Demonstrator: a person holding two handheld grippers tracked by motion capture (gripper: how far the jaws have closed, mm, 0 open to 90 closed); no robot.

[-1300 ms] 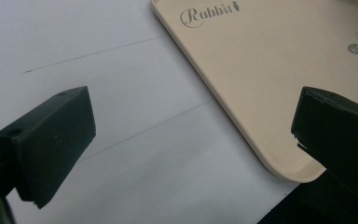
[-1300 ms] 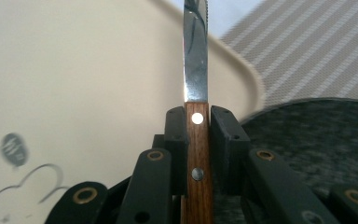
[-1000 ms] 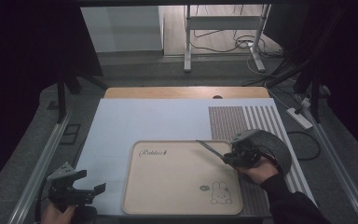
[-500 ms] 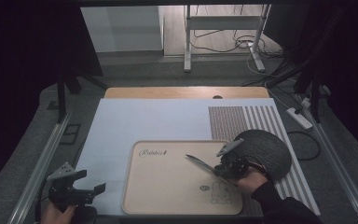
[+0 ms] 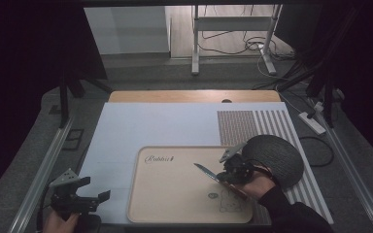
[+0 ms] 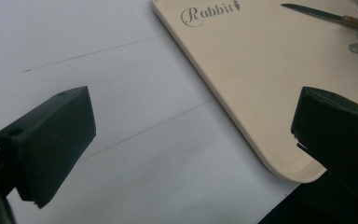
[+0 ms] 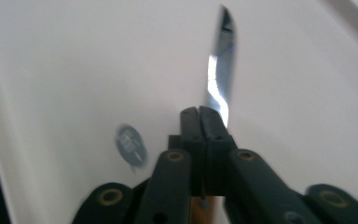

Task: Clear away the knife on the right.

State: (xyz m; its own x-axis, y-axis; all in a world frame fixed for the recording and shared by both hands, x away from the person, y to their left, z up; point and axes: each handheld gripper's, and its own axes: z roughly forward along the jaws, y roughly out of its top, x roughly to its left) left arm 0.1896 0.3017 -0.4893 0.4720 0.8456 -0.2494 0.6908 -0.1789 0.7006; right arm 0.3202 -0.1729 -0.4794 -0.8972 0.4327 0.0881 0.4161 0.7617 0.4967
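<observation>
Steel knife (image 5: 209,174), clamped in right gripper (image 5: 235,170), points left across tray (image 5: 175,204); left gripper (image 5: 85,198) gapes.

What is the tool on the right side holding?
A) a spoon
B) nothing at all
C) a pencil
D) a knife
D: the right tool is shut on a knife, whose shiny pointed blade sticks out past the closed jaws over the cream board with the word "Rabbit" on it.
</observation>
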